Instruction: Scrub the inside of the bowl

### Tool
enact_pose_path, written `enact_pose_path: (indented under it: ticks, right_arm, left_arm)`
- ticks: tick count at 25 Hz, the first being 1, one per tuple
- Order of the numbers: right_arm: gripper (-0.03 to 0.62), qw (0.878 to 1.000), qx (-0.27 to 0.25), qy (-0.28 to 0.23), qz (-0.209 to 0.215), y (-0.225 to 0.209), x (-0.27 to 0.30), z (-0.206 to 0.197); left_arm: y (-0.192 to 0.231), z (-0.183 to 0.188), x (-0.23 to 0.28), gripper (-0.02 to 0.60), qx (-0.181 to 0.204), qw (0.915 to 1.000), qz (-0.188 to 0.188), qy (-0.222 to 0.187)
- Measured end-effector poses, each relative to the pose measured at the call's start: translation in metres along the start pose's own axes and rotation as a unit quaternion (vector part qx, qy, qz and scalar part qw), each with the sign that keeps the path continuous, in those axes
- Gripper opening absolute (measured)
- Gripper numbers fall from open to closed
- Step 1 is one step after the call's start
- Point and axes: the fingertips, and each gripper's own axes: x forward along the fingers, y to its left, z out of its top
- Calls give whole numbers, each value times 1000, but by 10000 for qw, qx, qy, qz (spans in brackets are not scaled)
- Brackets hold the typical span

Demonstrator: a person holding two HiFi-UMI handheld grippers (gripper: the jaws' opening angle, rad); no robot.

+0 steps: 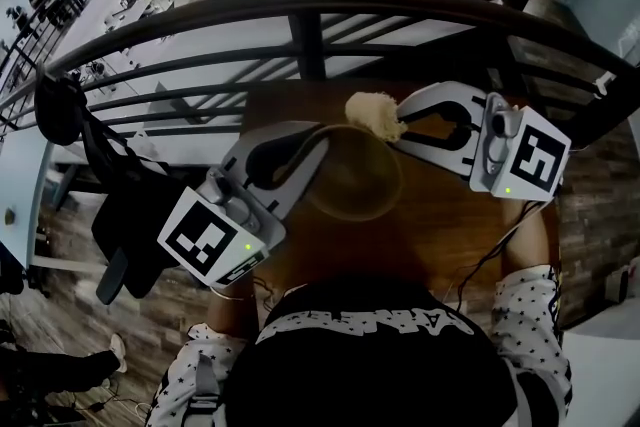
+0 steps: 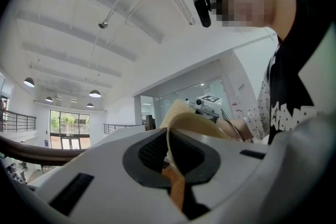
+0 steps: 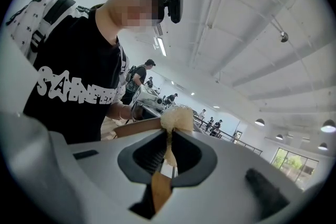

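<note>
Left gripper [image 1: 318, 137] was pinched on the near-left rim of the bowl [image 1: 355, 180]. The left gripper view showed the jaws pressed together on the thin rim [image 2: 199, 122], with the wall curving off to the right. The bowl sat over the middle of the table [image 1: 450, 245]; I couldn't tell if it rested on the wood or was lifted.

Right gripper [image 1: 400, 127] was clamped on a beige scrubber [image 1: 372, 113]. Its own view showed the jaws closed on the scrubber's thin lower part, with the fluffy head [image 3: 177, 118] sticking out past the tips. The scrubber was at the bowl's far rim, at or just over the edge, and didn't look to be down inside yet.

Step, as I judged it: bowl steadied, scrubber brought to the rim, scrubbing about to begin or between strokes. The next move called for dropping the scrubber into the bowl, pressing it on the inner wall and sweeping round while the left kept its grip. The thin rim could have slipped if the push was hard.
</note>
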Motion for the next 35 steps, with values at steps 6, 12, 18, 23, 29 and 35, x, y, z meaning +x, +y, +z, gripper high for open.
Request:
enact_pose_path:
  ticks: [6,12,18,23,29,35]
  right_arm:
    - [43,10000,29,2,-73,2,-4,-1]
    - [43,9999,92,-19,-80,6,-5,-3]
    - [43,9998,188,-33,-55,10,-2,-7]
    - [43,9997,228,-57,15,15,1,-9]
    - [43,9994,303,-83,114,22,8,-12]
    - [43,9988,410,-197,184,29,14,-13]
  left_arm:
    - [10,1,-4,21,-76,9997,248,-15]
    - [18,2,-9,21,-132,9986,512,-6]
    - [30,0,-15,23,-201,9968,773,5]
    - [42,3,-21,23,-246,9942,1048,-63]
    - [53,5,-27,23,-339,9909,1301,-123]
    - [59,7,-30,23,-437,9878,1484,-186]
